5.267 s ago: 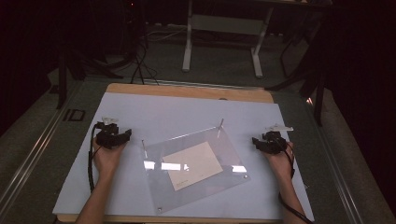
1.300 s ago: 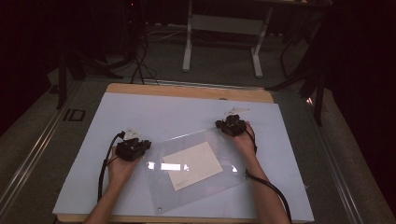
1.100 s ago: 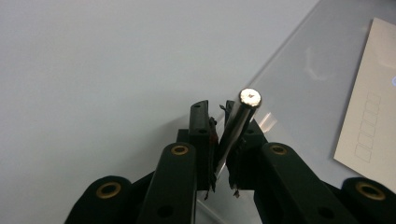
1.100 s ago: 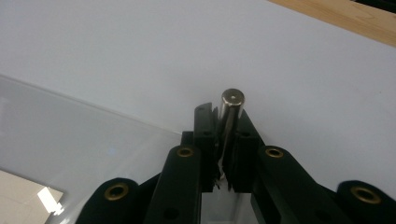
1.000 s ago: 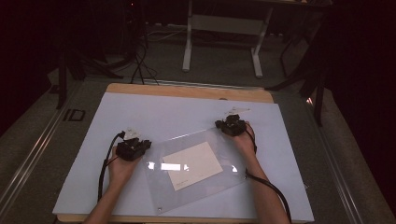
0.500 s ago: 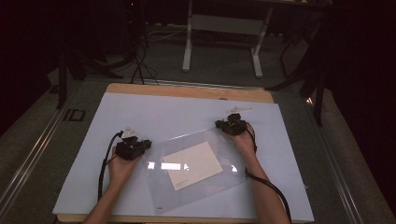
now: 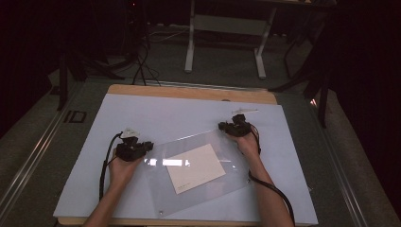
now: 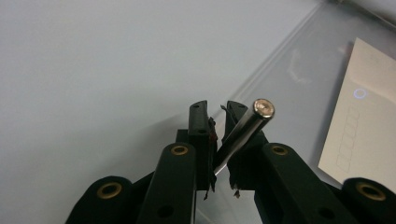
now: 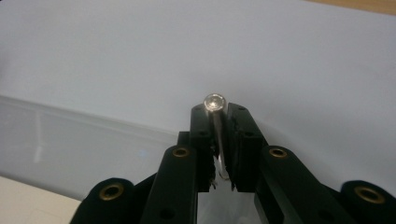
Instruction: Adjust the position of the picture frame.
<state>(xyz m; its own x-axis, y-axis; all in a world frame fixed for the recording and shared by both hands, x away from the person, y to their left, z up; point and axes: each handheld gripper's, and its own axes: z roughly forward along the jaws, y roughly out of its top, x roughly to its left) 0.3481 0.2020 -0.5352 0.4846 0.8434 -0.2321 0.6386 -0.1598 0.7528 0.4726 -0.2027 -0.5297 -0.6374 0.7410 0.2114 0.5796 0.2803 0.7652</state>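
Observation:
A clear plastic sheet (image 7: 229, 182) lies on a white board (image 7: 156, 113), with a cream paper (image 7: 195, 168) under it. My left gripper (image 7: 147, 146) sits at the sheet's left corner, shut on a small metal pin (image 8: 247, 126) that leans to the right between its jaws (image 8: 217, 109). My right gripper (image 7: 222, 126) is at the sheet's far right corner. Its jaws (image 9: 219, 112) have just been opening a little, with a metal pin (image 9: 215, 105) upright between them and the pads still touching it.
The white board rests on a wooden table (image 7: 189, 92). A metal stand (image 7: 227, 28) and cables (image 7: 142, 61) are on the dark floor beyond. The board's bare surface spreads left of and beyond the sheet.
Several seconds ago both grippers were out at the sheet's sides; they have since moved in to its corners. Over the last second nothing visibly moves.

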